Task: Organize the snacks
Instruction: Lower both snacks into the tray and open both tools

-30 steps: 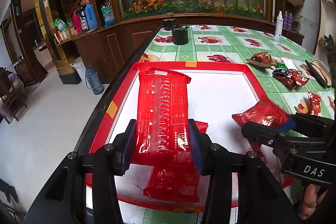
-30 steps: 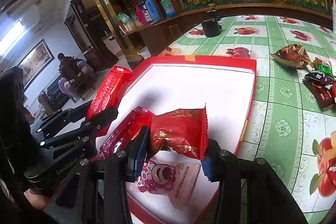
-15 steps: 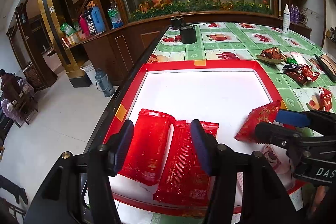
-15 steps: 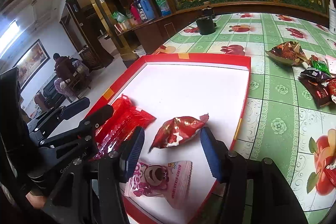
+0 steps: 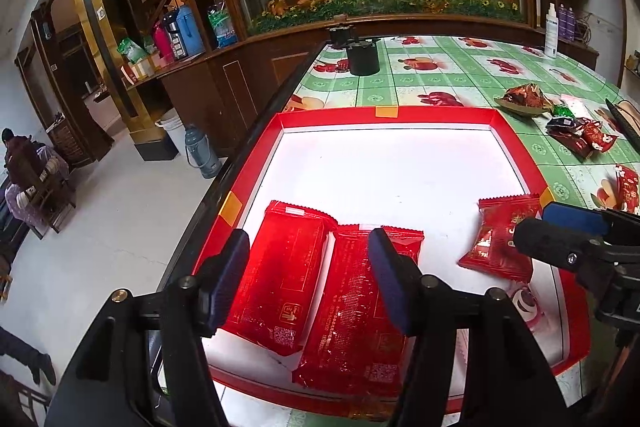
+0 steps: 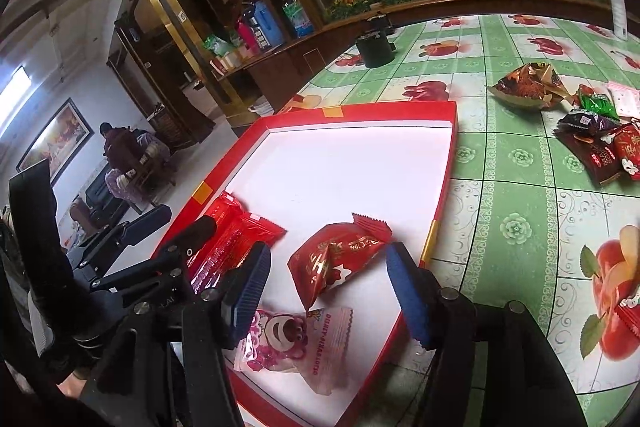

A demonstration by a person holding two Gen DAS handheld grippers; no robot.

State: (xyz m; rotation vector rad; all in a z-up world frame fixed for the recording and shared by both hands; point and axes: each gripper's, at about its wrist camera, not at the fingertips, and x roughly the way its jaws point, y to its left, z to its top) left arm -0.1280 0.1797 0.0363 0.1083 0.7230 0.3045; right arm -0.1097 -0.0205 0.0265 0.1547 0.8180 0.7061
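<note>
A red-rimmed white tray [image 5: 384,115] lies on the green table. Two long red packets [image 5: 280,279] [image 5: 360,307] lie side by side at its near left. My left gripper [image 5: 306,279] hovers over them, jaws opening, pads touching neither. A small red packet [image 6: 336,259] lies flat at the tray's near right, partly over a pink bear packet [image 6: 292,339]. My right gripper [image 6: 328,287] straddles the small packet with its jaws opening and pads clear of it. The left gripper [image 6: 182,221] shows at the left of the right wrist view, the right gripper [image 5: 552,229] at the right of the left wrist view.
Loose snacks [image 6: 592,135] lie on the tablecloth right of the tray. A black pot [image 5: 362,57] stands at the far end and a spray bottle [image 5: 551,35] at the far right. The table edge [image 5: 240,167] drops to the floor on the left.
The left gripper let go of the long red packet, which now lies flat beside the other. The right gripper released the small red packet onto the tray. Both jaws widened.
</note>
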